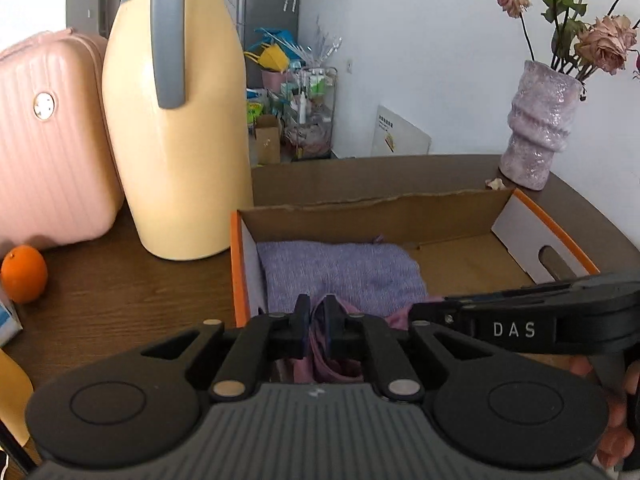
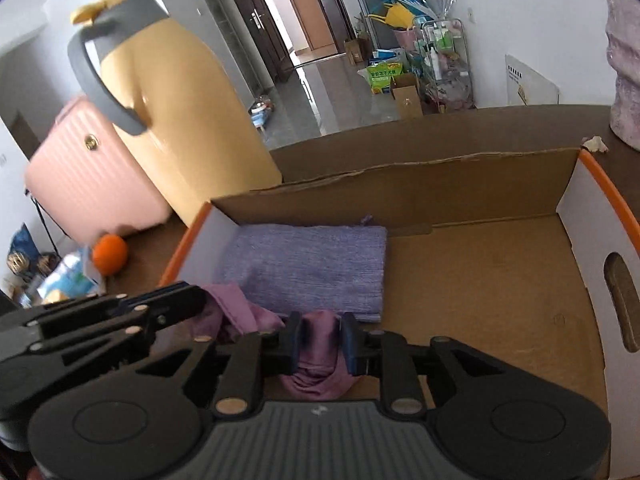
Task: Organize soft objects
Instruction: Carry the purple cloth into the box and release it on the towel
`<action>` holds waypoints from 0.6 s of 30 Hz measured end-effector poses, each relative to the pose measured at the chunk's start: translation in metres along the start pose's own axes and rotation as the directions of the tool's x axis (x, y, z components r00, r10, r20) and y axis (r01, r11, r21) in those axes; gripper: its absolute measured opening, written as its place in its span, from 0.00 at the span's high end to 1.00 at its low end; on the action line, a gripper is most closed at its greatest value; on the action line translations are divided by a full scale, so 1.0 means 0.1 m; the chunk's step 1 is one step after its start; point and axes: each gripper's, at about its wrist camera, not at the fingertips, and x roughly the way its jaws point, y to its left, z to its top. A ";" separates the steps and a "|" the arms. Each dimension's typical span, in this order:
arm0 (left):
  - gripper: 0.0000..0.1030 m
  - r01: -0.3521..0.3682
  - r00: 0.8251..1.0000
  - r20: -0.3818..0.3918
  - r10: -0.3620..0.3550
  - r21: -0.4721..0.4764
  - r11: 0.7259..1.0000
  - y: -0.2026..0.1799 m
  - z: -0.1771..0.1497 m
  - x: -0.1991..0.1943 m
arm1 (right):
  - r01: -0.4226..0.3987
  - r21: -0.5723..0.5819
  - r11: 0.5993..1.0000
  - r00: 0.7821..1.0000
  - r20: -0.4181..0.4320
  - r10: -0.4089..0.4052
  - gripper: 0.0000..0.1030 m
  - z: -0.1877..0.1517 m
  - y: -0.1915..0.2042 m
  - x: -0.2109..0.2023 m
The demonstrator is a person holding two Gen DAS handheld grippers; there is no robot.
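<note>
Grippers left (image 1: 316, 320) and right (image 2: 320, 336) each pinch the pink cloth (image 2: 316, 372) above the cardboard box (image 2: 480, 280), apparently to lay it beside the folded purple towel (image 2: 308, 264).

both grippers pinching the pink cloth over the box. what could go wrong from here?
1. The left gripper and right gripper both clamp the pink cloth close together; uneven release may leave it bunched.
2. It hangs by the folded purple towel in the cardboard box; lowering it could rumple that towel.
</note>
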 end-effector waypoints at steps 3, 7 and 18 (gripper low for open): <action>0.93 -0.008 1.000 -0.005 0.008 0.001 1.000 0.05 -0.03 -0.08 | 0.011 0.005 1.000 1.000 0.027 -0.011 0.58 0.01 0.02 -0.12; 0.89 -0.019 0.999 0.042 0.018 0.014 1.000 0.05 0.04 -0.51 | 0.031 -0.008 0.999 0.995 0.090 -0.031 0.58 0.06 0.00 -0.54; 0.46 -0.063 0.956 0.289 0.047 0.048 0.997 -0.05 -0.02 -2.44 | 0.127 -0.103 0.987 0.942 0.325 -0.087 0.46 -0.24 0.00 -2.51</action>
